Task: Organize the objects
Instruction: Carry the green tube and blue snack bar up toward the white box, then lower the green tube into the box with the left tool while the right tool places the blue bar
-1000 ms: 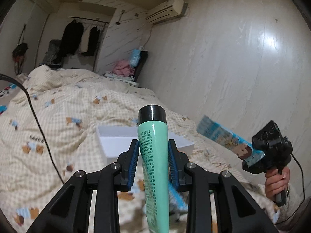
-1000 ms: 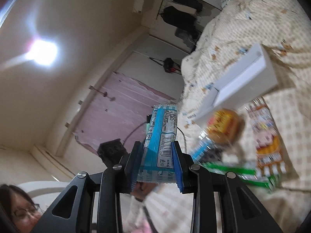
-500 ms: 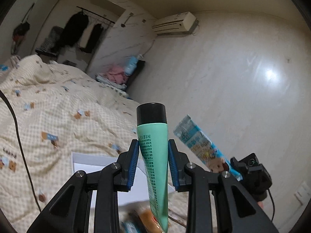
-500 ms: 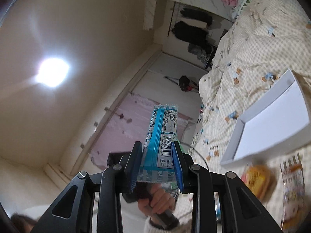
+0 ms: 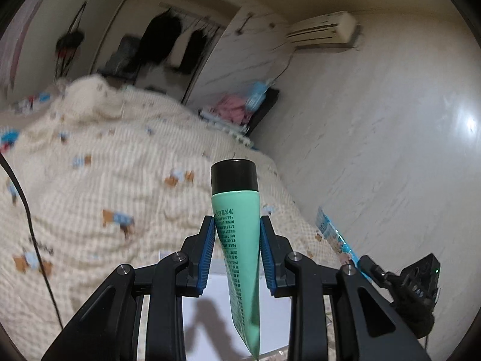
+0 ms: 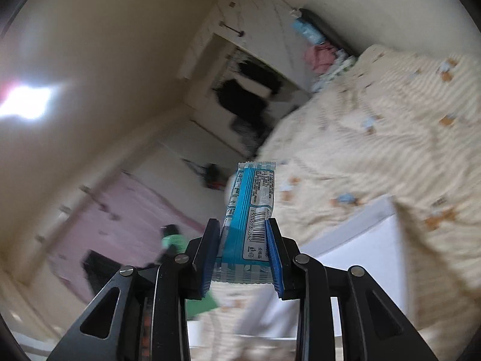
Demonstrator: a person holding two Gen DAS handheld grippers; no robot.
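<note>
My left gripper [image 5: 237, 225] is shut on a mint-green tube [image 5: 239, 240] with a black cap, held upright above a white box [image 5: 210, 310] on the bed. My right gripper [image 6: 245, 231] is shut on a blue snack packet [image 6: 251, 207] with a barcode, standing up between the blue pads. The white box [image 6: 369, 246] lies to the right of it in the right wrist view. In the left wrist view the same blue packet [image 5: 333, 234] and the other gripper's black body [image 5: 415, 285] show at lower right. The green tube [image 6: 173, 240] appears blurred at lower left in the right wrist view.
A cream quilt [image 5: 105, 186] with small bear prints covers the bed. A black cable [image 5: 27, 219] runs across its left side. A white wall [image 5: 390, 135] borders the bed on the right, with an air conditioner [image 5: 324, 30] above. Dark clothes [image 5: 168, 42] hang at the back.
Both grippers have swung over the bed with their objects still held. In the left wrist view the white box has slid down under the fingers; in the right wrist view the snacks have dropped out of sight.
</note>
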